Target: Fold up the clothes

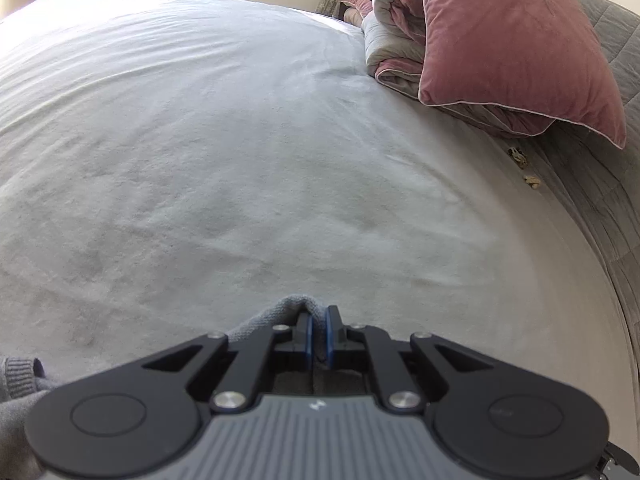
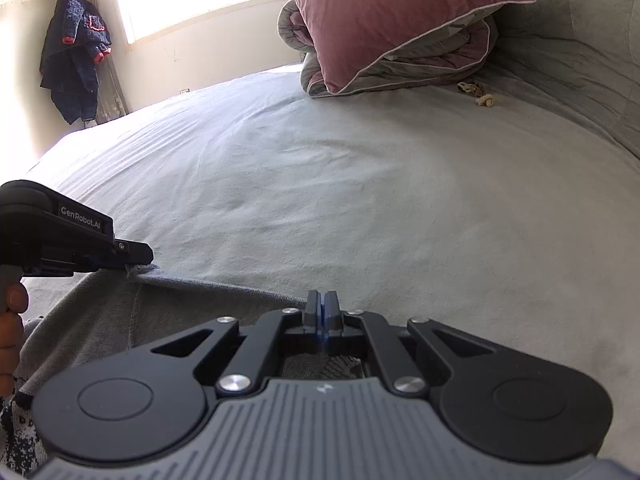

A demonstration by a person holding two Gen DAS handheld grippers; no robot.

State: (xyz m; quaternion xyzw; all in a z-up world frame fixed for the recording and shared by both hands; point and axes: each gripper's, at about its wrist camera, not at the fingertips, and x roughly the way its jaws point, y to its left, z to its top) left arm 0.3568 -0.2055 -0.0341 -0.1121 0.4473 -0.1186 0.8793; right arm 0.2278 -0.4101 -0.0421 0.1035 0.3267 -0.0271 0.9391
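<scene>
grey knit garment (image 2: 120, 312) is found at the near edge of the bed (image 2: 360, 200), one edge stretched between two tools. left tool (image 1: 318, 330) is clamped on a fabric bunch; right tool (image 2: 321, 308) is pinched on the same edge. fold stage cannot be settled. counted: one garment, two tools, one pink pillow (image 2: 380, 8).

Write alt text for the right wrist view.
Both the right gripper and the left gripper pinch the edge of a grey sweater over a pale bed sheet. A pink pillow rests on a folded quilt behind.
</scene>
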